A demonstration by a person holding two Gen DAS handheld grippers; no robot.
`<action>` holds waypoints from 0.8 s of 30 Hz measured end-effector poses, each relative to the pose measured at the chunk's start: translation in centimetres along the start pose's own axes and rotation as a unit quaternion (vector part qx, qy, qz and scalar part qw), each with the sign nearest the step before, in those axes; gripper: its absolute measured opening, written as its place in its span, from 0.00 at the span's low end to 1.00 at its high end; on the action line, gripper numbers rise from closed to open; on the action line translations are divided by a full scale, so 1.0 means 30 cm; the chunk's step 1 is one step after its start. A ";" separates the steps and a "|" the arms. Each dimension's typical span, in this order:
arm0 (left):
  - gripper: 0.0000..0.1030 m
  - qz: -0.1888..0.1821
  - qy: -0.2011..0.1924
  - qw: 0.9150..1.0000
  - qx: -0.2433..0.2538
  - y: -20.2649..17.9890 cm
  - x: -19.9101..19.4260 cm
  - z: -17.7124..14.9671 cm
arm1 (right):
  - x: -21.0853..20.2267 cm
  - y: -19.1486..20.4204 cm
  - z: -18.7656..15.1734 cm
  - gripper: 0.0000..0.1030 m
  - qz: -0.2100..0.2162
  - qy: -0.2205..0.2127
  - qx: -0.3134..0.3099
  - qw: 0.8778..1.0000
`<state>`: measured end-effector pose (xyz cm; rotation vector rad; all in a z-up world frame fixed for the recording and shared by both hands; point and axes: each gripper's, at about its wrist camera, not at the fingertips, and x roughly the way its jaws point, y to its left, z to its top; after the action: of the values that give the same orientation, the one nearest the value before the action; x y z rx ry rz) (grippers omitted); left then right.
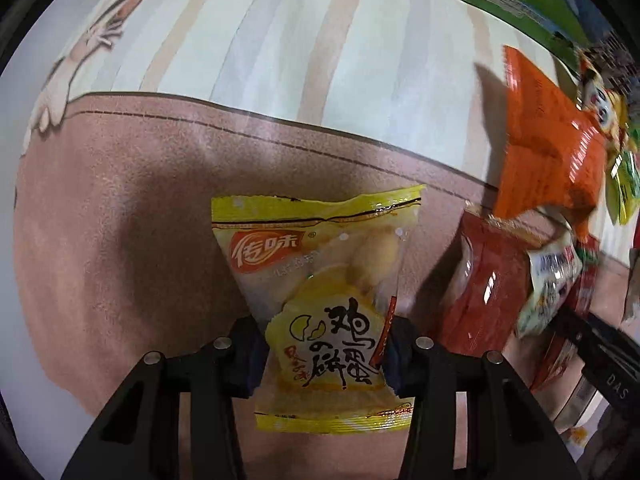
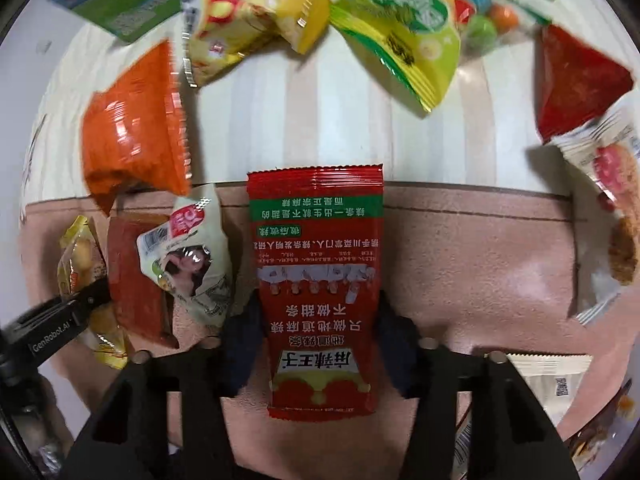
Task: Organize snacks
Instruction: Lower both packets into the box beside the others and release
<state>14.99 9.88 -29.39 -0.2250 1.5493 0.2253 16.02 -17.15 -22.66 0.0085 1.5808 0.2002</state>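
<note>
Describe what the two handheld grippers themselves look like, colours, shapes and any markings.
Both are black. The left gripper and right gripper each have two angular arms with triangular cutouts, round silver pins at the joints and dark blue-black finger pads. White lettering reading GenRobot.AI marks the left gripper's side in the right wrist view.

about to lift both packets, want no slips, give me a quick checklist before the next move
1. Left gripper shut on the yellow packet: ok.
2. Right gripper shut on the red packet: ok.
3. Each grip holds one packet only: ok.
4. White packet apart from the red packet: cannot tell, their edges sit very close.
5. Drop-off spot in view: cannot tell.
</note>
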 end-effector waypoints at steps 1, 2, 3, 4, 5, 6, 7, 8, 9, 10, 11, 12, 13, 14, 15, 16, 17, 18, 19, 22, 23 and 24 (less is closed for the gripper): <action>0.40 -0.003 0.003 1.000 0.002 -0.019 -0.007 -0.004 | -0.012 0.006 -0.010 0.46 0.003 -0.003 -0.003 1.000; 0.40 -0.006 0.007 1.000 0.002 -0.025 -0.007 -0.009 | -0.031 0.006 -0.027 0.45 0.015 -0.011 -0.008 1.000; 0.40 -0.009 0.010 1.000 0.001 -0.021 -0.016 -0.021 | -0.039 0.018 -0.029 0.44 0.021 -0.016 -0.010 1.000; 0.40 -0.013 0.012 1.000 -0.002 -0.014 -0.029 -0.031 | -0.055 0.008 -0.037 0.44 0.028 -0.022 -0.012 0.999; 0.40 -0.016 0.012 1.000 -0.004 -0.003 -0.041 -0.041 | -0.074 0.008 -0.048 0.44 0.036 -0.029 -0.014 0.999; 0.40 -0.016 0.011 1.000 -0.006 -0.002 -0.059 -0.045 | -0.095 0.011 -0.056 0.43 0.044 -0.036 -0.015 0.998; 0.40 -0.013 0.006 1.000 -0.007 0.003 -0.083 -0.041 | -0.124 0.011 -0.062 0.43 0.056 -0.044 -0.010 0.997; 0.40 -0.016 0.001 1.000 -0.008 0.005 -0.111 -0.031 | -0.147 0.000 -0.071 0.43 0.066 -0.048 -0.006 0.997; 0.40 -0.025 -0.007 1.000 -0.008 -0.002 -0.153 -0.028 | -0.180 -0.011 -0.066 0.43 0.083 -0.056 0.000 0.995; 0.40 -0.030 -0.016 0.999 -0.008 -0.008 -0.195 -0.017 | -0.219 -0.023 -0.056 0.43 0.098 -0.065 0.005 0.993; 0.40 -0.036 -0.022 0.999 -0.006 -0.006 -0.222 -0.007 | -0.252 -0.036 -0.046 0.43 0.108 -0.070 0.008 0.992; 0.40 -0.048 -0.033 0.998 -0.002 -0.023 -0.272 0.004 | -0.305 -0.044 -0.028 0.43 0.126 -0.078 0.014 0.989; 0.40 -0.060 -0.048 0.997 0.004 -0.050 -0.331 0.021 | -0.357 -0.058 0.017 0.43 0.139 -0.086 0.017 0.986; 0.40 -0.069 -0.061 0.996 0.011 -0.078 -0.384 0.041 | -0.403 -0.067 0.038 0.43 0.150 -0.095 0.019 0.984; 0.40 -0.080 -0.074 0.994 0.021 -0.110 -0.439 0.070 | -0.459 -0.078 0.066 0.43 0.163 -0.106 0.021 0.981; 0.40 -0.093 -0.088 0.991 0.029 -0.145 -0.499 0.102 | -0.500 -0.089 0.091 0.43 0.174 -0.114 0.023 0.978; 0.40 -0.106 -0.100 0.989 0.039 -0.182 -0.556 0.144 | -0.549 -0.104 0.123 0.43 0.185 -0.121 0.025 0.975; 0.40 -0.116 -0.109 0.986 0.048 -0.216 -0.605 0.193 | -0.600 -0.111 0.162 0.43 0.194 -0.130 0.026 0.972; 0.40 -0.124 -0.117 0.984 0.054 -0.220 -0.641 0.232 | -0.639 -0.114 0.187 0.43 0.197 -0.140 0.024 0.970; 0.40 -0.138 -0.126 0.979 0.079 -0.280 -0.726 0.414 | -0.719 -0.083 0.310 0.43 0.185 -0.166 0.025 0.968; 0.40 -0.133 -0.126 0.979 0.084 -0.327 -0.742 0.461 | -0.730 -0.080 0.361 0.43 0.186 -0.166 0.029 0.968; 0.40 -0.121 -0.126 0.981 0.089 -0.350 -0.743 0.519 | -0.734 -0.080 0.413 0.43 0.186 -0.161 0.033 0.969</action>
<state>32.70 4.18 -6.93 -0.2330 1.2692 -0.0750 29.11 -20.87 -1.25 0.3757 1.2491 0.4182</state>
